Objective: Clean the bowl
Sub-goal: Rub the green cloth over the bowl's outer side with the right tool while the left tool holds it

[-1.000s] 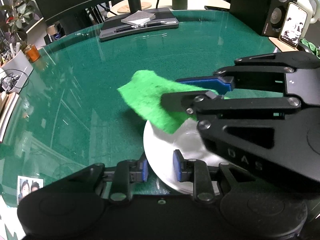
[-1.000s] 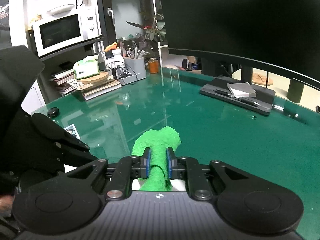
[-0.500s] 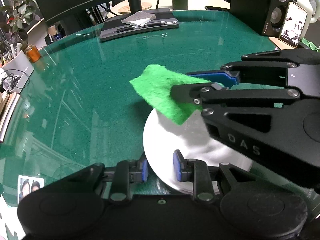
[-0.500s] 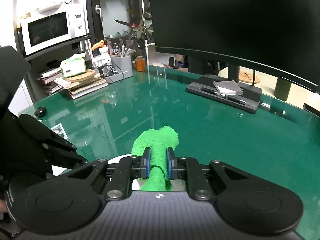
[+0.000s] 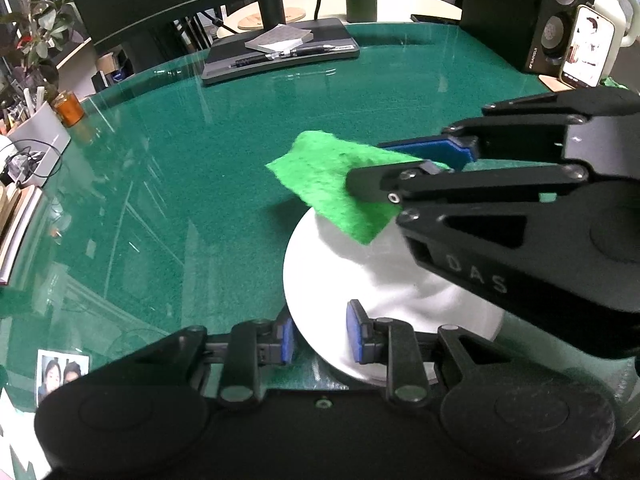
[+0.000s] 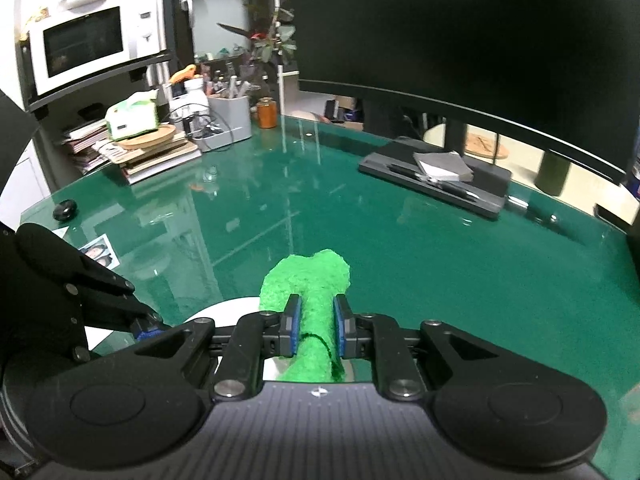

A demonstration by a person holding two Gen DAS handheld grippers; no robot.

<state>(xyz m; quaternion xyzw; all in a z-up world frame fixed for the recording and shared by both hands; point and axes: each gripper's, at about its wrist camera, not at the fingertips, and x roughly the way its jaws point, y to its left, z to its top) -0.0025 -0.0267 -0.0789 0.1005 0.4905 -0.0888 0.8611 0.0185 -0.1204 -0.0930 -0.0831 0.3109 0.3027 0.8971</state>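
Observation:
A white bowl (image 5: 332,280) sits on the green glass-topped desk, low in the left wrist view. My left gripper (image 5: 320,336) is shut on its near rim, one blue pad outside the wall and one inside. From the right, my right gripper (image 5: 404,164) reaches over the bowl's far side, shut on a green scouring pad (image 5: 328,176). The pad's free end hangs above the far rim. In the right wrist view the pad (image 6: 308,280) is folded between the right gripper's (image 6: 316,328) blue pads. A strip of the bowl (image 6: 224,308) shows beneath it.
A dark tray (image 5: 280,56) with a notepad and pen lies under the monitor at the back. A speaker (image 5: 560,12) and a phone (image 5: 586,48) stand at the back right. Books, a pen holder (image 6: 230,120) and an amber jar (image 6: 267,112) line the left edge.
My right gripper has carried the green pad a little right and up, off the bowl's inside, so more of the white bowl shows. The left gripper and the bowl have stayed still.

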